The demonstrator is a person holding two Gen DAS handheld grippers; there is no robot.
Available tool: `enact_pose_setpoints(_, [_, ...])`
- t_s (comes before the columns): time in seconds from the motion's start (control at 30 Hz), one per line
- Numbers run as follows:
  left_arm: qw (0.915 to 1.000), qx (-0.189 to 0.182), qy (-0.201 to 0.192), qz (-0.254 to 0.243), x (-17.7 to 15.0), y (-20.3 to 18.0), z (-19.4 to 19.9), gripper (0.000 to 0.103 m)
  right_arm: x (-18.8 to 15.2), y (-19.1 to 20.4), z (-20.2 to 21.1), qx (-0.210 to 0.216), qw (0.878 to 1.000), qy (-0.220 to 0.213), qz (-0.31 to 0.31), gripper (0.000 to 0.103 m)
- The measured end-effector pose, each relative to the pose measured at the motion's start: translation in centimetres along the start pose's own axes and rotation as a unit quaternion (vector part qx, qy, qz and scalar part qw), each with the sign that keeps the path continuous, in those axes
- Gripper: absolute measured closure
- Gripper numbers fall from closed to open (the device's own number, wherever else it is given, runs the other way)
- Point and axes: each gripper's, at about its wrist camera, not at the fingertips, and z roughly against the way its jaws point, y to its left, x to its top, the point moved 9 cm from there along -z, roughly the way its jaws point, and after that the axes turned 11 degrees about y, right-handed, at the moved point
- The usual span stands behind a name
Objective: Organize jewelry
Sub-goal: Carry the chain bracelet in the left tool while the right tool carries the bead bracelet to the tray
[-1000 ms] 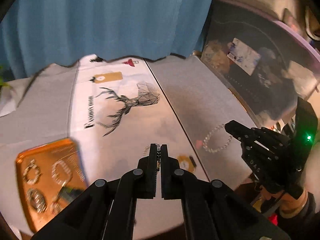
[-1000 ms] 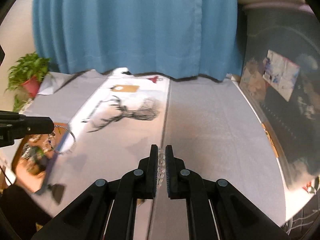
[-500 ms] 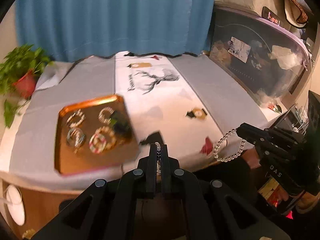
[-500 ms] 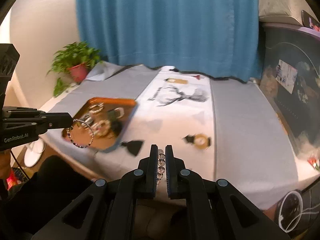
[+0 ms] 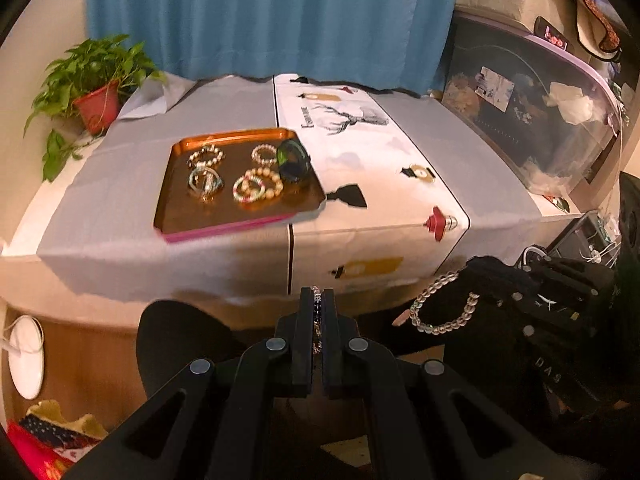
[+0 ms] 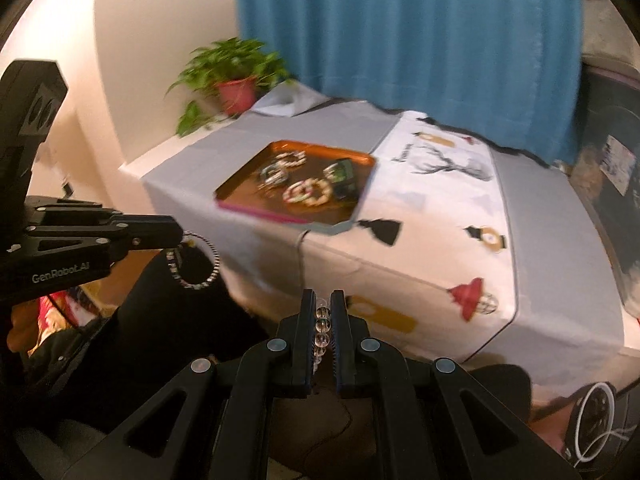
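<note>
My left gripper [image 5: 317,300] is shut on a dark and silver beaded bracelet [image 5: 317,312], held off the table's front edge. From the right wrist view that bracelet [image 6: 196,260] hangs as a loop from the left gripper [image 6: 176,234]. My right gripper [image 6: 323,304] is shut on a clear bead bracelet [image 6: 321,328], which hangs as a loop [image 5: 444,306] in the left wrist view. An orange tray [image 5: 176,212] on the table holds several bracelets [image 5: 256,186] and a dark green bangle [image 5: 294,160].
The table has a grey cloth and a white runner with a deer print [image 5: 352,114]. A potted plant [image 5: 96,92] stands at the far left corner. A blue curtain [image 5: 260,16] hangs behind. A clear storage box [image 5: 532,120] stands to the right.
Both grippers have pulled back and away from the table, each keeping its bracelet. The whole table and tray now lie ahead of them.
</note>
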Motion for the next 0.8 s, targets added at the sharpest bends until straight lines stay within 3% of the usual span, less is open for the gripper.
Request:
enact_pose_setpoints(0.23, [1.0000, -0.009, 0.002, -0.001, -1.4, 0.0, 0.0, 0.102, -1.1, 2.7, -0.5, 0.007, 0.999, 0.018, 0.028, 0.095])
enact_pose_setpoints(0.8, [0.9998, -0.016, -0.002, 0.006, -0.8, 1.0, -0.4, 0.102, -0.3, 3.5, -2.0, 0.001, 0.998, 0.035, 0.045, 0.095])
